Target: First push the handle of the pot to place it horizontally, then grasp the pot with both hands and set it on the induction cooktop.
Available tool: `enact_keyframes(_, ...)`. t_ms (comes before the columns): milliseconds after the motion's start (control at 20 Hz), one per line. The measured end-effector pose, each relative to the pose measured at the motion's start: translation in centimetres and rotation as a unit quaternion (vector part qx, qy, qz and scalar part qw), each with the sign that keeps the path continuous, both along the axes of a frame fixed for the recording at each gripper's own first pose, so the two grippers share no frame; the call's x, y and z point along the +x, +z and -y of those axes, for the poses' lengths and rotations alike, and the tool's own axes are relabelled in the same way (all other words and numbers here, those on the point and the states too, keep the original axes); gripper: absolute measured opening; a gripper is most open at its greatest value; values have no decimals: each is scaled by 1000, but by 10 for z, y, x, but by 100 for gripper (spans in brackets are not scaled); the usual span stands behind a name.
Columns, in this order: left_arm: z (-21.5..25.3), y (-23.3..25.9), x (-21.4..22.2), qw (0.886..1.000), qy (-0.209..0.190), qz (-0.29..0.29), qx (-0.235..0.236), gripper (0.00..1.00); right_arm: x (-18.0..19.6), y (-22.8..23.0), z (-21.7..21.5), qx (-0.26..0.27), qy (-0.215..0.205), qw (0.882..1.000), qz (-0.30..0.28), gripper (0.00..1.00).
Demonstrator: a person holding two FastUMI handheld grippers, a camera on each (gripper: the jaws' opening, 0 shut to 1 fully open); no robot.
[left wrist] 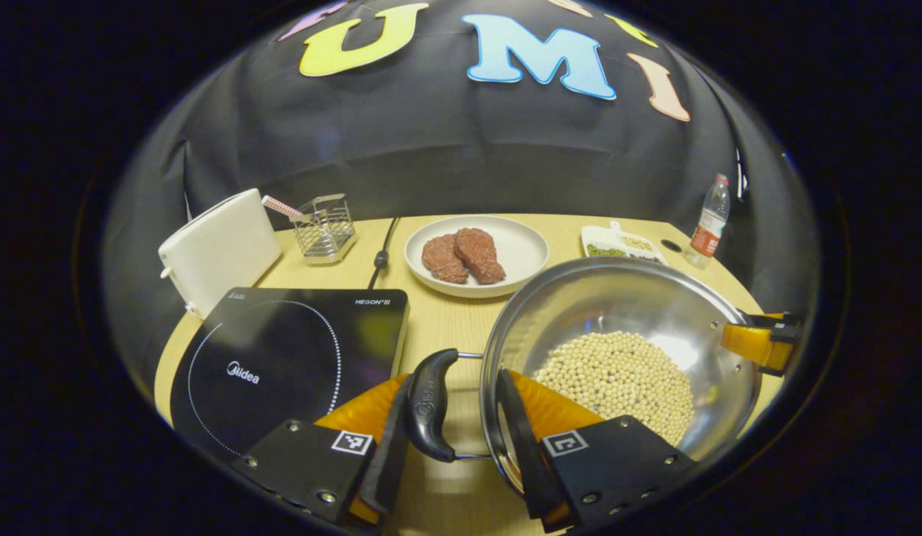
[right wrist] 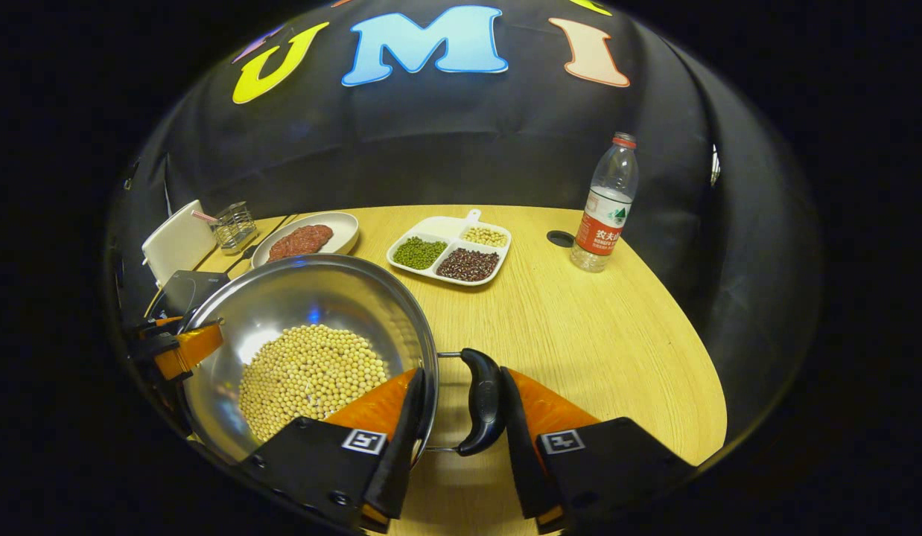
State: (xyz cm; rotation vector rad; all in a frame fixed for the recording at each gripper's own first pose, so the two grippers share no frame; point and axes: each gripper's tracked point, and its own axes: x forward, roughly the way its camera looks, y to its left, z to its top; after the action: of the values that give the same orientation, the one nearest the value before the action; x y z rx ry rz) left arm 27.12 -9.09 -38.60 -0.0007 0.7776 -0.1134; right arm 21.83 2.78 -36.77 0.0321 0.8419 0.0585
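- pot (left wrist: 655, 313): polished, mirror-bright metal
- its side handle (left wrist: 429, 406): glossy, probably plastic
- induction cooktop (left wrist: 282, 357): smooth glossy glass
- table (right wrist: 595, 327): matt wood grain
- bottle (right wrist: 606, 205): clear plastic
- plate (left wrist: 524, 249): smooth, glazed-looking

The induction cooktop (left wrist: 290, 357) carries "Midea" on its glass and "HEGON III" at a corner.

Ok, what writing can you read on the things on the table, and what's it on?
"Midea": on the cooktop, inside its ring.
"HEGON III": at the cooktop's far right corner.
Bottle label: too small to read surely.
Pot handle mark: too blurred to read.
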Motion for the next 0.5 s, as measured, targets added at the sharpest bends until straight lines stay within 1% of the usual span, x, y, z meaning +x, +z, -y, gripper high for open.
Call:
enact_keyframes(50,0,0,0,1000,1,1,-3,70,-1,1,0,3,-1,1000,0,53)
enact_keyframes(100,1,2,1,1000,1,2,-6,60,0,3,-1,6,-4,1000,-2,55)
enact_keyframes(150,1,7,1,1000,1,7,-5,65,-1,3,-2,7,-6,1000,-6,50)
enact_keyframes(200,2,6,8,1000,0,14,-4,57,-2,5,-1,1,-6,1000,-5,50)
enact_keyframes(250,1,7,3,1000,-4,8,-2,58,-2,7,1,-6,-4,1000,-3,46)
enact_keyframes(300,2,4,5,1000,-2,6,-11,58,-3,10,3,-9,-4,1000,-2,50)
enact_keyframes(350,3,1,5,1000,2,4,-20,60,-6,11,3,-8,-7,1000,-6,49)
enact_keyframes(400,4,-1,4,1000,2,-1,-23,58,-8,13,4,-6,-10,1000,-9,46)
enact_keyframes(450,4,-1,5,1000,-1,0,-22,58,-11,14,6,-6,-13,1000,-10,49)
enact_keyframes(500,3,0,7,1000,-3,3,-21,58,-13,17,8,-7,-14,1000,-10,50)
